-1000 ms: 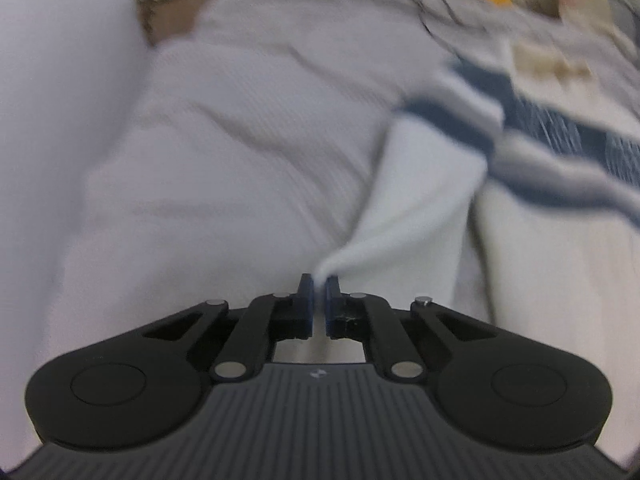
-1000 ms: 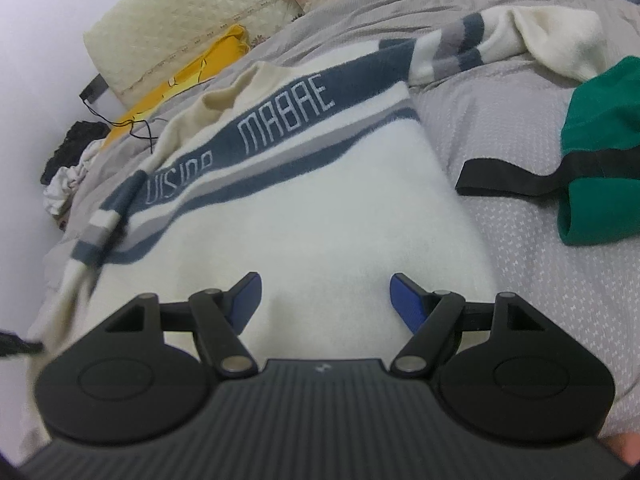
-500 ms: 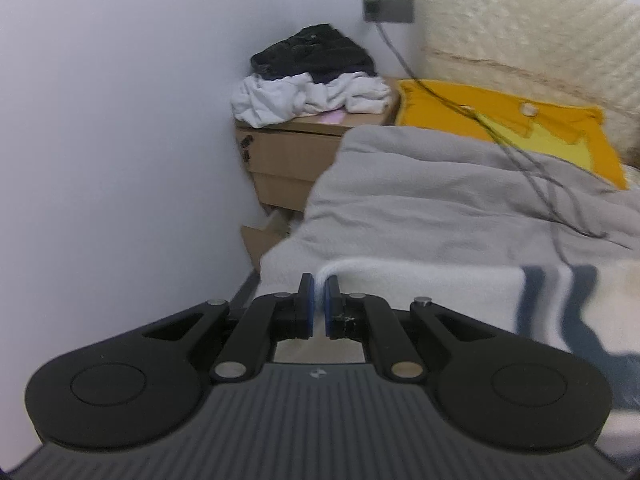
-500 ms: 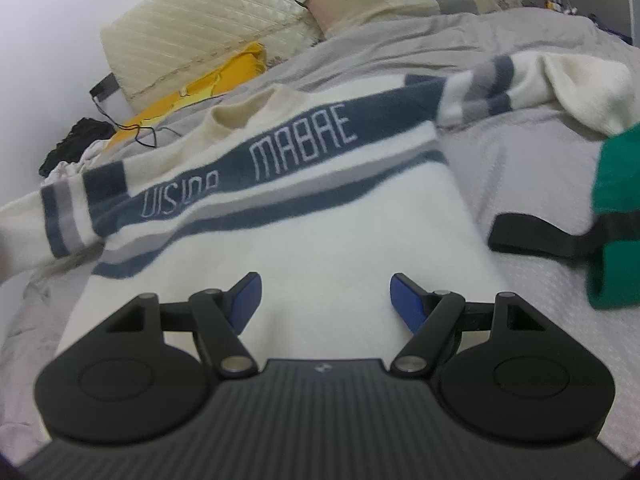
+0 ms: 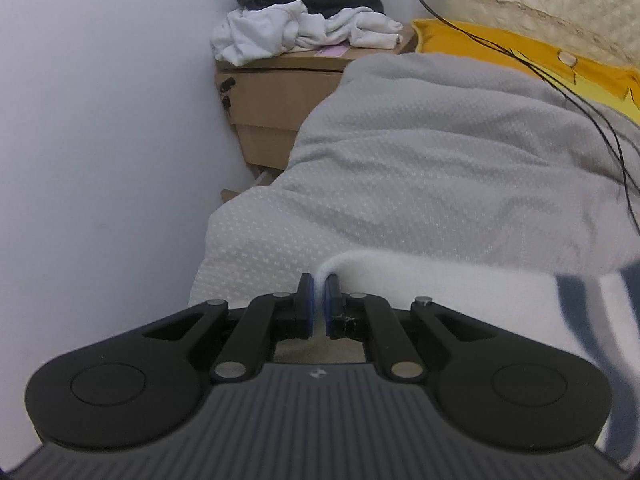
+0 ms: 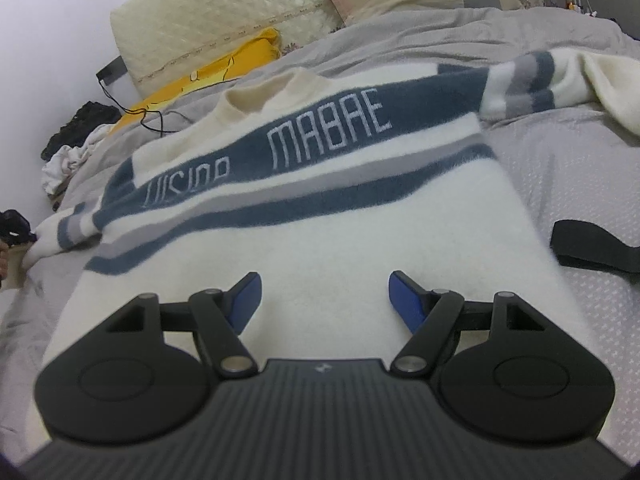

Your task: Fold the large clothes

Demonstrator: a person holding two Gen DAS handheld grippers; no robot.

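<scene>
A cream sweater (image 6: 320,240) with navy and grey stripes and white lettering lies spread flat on the grey bed. My left gripper (image 5: 319,280) is shut on the cuff of its left sleeve (image 5: 440,276) and holds it stretched out sideways over the bed's left edge. The left gripper also shows small at the far left of the right wrist view (image 6: 14,224), at the sleeve's end. My right gripper (image 6: 324,292) is open and empty, just above the sweater's lower body. The other sleeve (image 6: 560,76) lies bunched at the upper right.
A grey quilted bedspread (image 5: 440,140) covers the bed. A wooden nightstand (image 5: 276,92) piled with white and black clothes stands by the wall. A yellow pillow (image 6: 224,68) and black cable lie near the headboard. A black strap (image 6: 588,244) lies at right.
My left gripper has pulled the sleeve from beside the sweater's body out to the left until it lies extended. My right gripper has stayed open and moved closer over the sweater.
</scene>
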